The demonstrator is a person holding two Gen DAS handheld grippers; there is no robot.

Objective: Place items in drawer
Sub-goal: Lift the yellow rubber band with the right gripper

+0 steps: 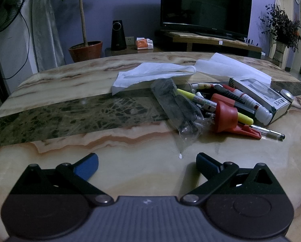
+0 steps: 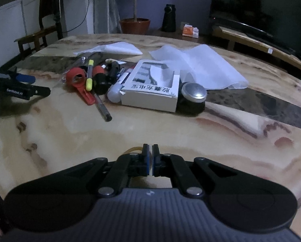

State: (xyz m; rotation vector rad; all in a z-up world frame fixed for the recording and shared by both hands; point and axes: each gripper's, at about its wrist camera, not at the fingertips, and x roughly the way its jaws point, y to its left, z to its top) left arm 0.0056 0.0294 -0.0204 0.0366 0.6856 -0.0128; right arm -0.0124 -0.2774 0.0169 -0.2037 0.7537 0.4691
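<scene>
Bench [image 1: 49, 161] is carrying a tangled item heap [image 1: 221, 106] ahead-right of the left tool [image 1: 147, 164], which is gaping empty. Right tool [image 2: 149, 151] is pinched together, holding nothing. No drawer showing. Risk: grabbing one pen [image 2: 102, 109] is likely dragging its neighbours.

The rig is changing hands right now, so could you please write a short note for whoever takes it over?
Left gripper: open, empty, above bare table.
Right gripper: shut; a yellowish band peeks out just behind its fingers, but I cannot tell whether it is held.
Items: all piled on the marble table: white box, round tin, red tool, yellow highlighter, pen, bagged black item, tissues.
Done: nothing visibly stowed.
Left: every item; no drawer is in either view, so locate it first.
</scene>
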